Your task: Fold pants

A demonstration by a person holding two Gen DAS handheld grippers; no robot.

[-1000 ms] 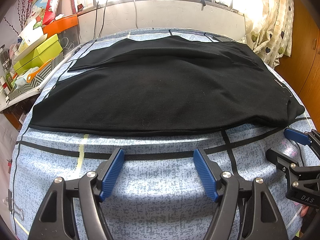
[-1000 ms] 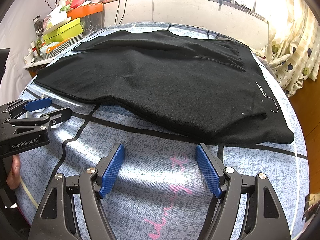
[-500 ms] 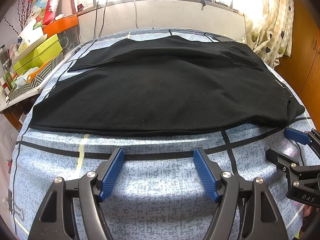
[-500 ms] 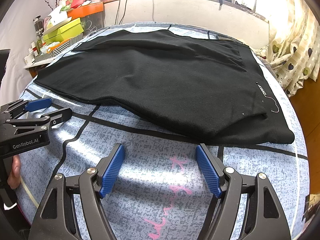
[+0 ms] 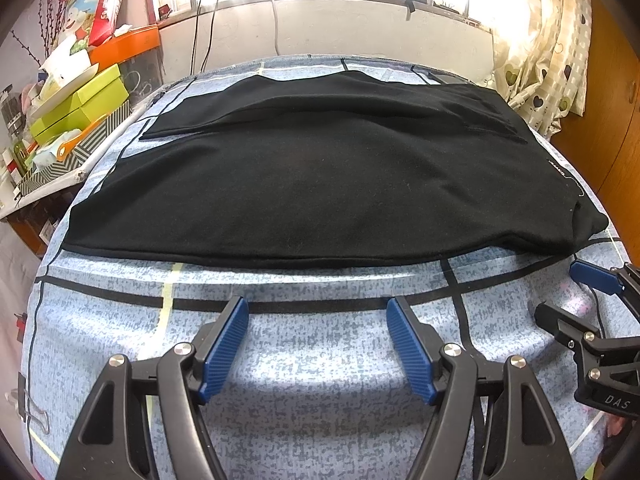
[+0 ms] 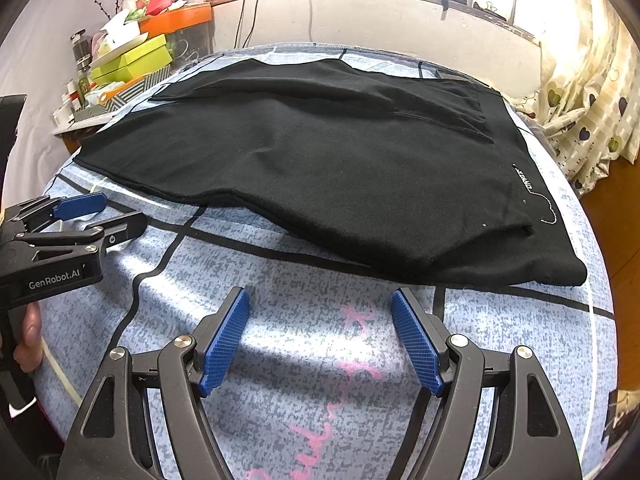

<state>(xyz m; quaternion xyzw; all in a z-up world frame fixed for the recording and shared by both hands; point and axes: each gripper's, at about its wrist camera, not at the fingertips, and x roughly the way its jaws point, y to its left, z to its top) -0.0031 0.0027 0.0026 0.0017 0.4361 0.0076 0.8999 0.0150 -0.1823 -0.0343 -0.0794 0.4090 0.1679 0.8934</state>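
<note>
The black pants (image 5: 312,184) lie flat across a blue patterned bed cover (image 5: 320,380), one leg over the other, with the waistband and a small white label at the right. They also show in the right wrist view (image 6: 340,168). My left gripper (image 5: 318,308) is open and empty, hovering just short of the pants' near edge at its middle. My right gripper (image 6: 320,300) is open and empty, near the pants' near right corner. Each gripper shows at the side of the other's view: the right one (image 5: 568,296), the left one (image 6: 116,216).
A side shelf (image 5: 60,128) with green boxes and clutter stands at the left. A white wall and window sill (image 5: 340,28) run behind the bed. A curtain (image 5: 552,40) and a wooden cabinet (image 5: 608,112) are at the right. A binder clip (image 5: 32,412) hangs at the cover's left edge.
</note>
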